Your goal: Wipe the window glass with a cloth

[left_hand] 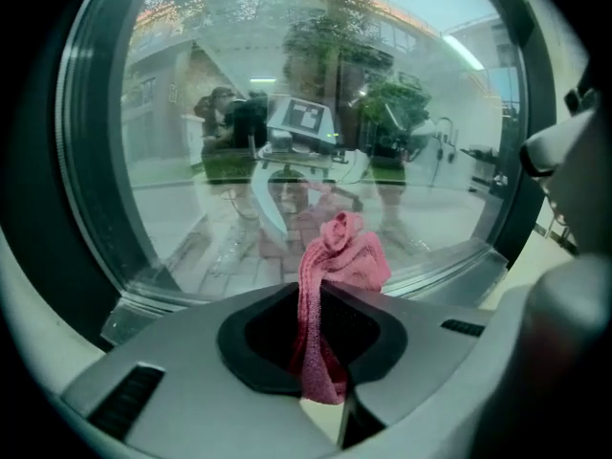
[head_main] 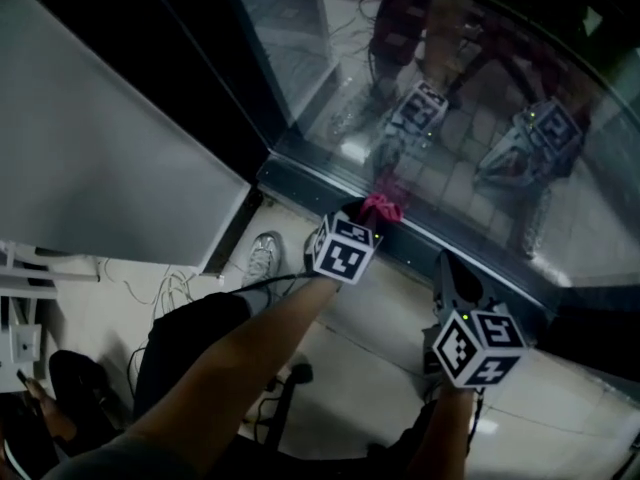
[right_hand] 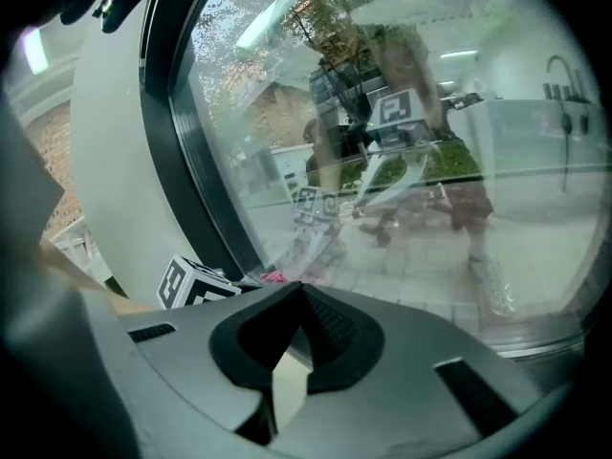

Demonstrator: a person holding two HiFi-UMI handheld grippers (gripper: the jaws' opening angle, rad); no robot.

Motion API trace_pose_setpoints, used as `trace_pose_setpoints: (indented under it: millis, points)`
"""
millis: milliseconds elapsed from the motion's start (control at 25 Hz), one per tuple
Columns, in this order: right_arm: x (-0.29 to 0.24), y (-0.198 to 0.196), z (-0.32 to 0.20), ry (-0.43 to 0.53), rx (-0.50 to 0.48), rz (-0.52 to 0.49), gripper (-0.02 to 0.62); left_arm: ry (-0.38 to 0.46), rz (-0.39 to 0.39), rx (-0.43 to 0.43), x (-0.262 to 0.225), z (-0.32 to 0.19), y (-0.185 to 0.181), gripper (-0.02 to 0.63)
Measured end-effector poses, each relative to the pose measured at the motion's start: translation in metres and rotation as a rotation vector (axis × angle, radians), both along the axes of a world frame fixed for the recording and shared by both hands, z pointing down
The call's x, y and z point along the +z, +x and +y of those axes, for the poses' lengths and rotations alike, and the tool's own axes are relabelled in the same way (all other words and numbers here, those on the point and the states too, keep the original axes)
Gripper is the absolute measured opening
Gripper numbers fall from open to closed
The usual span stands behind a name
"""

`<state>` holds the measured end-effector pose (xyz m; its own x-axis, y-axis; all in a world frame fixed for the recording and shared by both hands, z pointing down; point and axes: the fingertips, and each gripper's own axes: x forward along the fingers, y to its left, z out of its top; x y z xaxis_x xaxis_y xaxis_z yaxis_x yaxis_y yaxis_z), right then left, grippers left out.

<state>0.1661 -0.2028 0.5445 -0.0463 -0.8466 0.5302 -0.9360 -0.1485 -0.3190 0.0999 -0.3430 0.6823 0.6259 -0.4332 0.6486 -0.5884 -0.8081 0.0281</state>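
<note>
Cloth: one, in left gripper; right gripper apparently closed, empty.

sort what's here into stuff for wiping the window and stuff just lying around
For the job:
- pink cloth, clamped in the left gripper
- window glass
- right gripper, shut and empty

Lying about:
- loose cables
- white frame at the left edge

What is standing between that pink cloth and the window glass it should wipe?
Nothing visible. The left gripper holds the pink cloth bunched right before the window glass, near its lower frame; contact can't be judged.
</note>
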Motion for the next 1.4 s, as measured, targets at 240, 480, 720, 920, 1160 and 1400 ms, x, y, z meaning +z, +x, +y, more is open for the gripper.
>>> trace_pose_setpoints:
  millis: [240,480,720,920,1160,1400]
  points:
    - [0.012,-0.034,-0.03,-0.016,-0.06,0.003,0.0,0.029,-0.03,-0.072,0.005,-0.044,-0.043,0.044]
    - [0.016,-0.055,-0.053,-0.029,-0.094,-0.001,0.0,0.011,-0.03,-0.204,0.009,-0.087,-0.09,0.044]
    - [0.027,-0.076,-0.07,-0.06,-0.135,-0.002,0.0,-0.006,-0.021,-0.334,0.013,-0.128,-0.136,0.045]
    - [0.033,-0.093,-0.083,-0.065,-0.15,-0.013,0.0,-0.03,-0.01,-0.421,0.019,-0.151,-0.16,0.044]
    - [0.037,-0.103,-0.095,-0.075,-0.172,-0.024,0.0,-0.104,0.037,-0.56,0.026,-0.161,-0.178,0.044]
    - [0.039,-0.104,-0.095,-0.069,-0.185,-0.026,0.0,-0.211,0.179,-0.726,0.031,-0.165,-0.188,0.044]
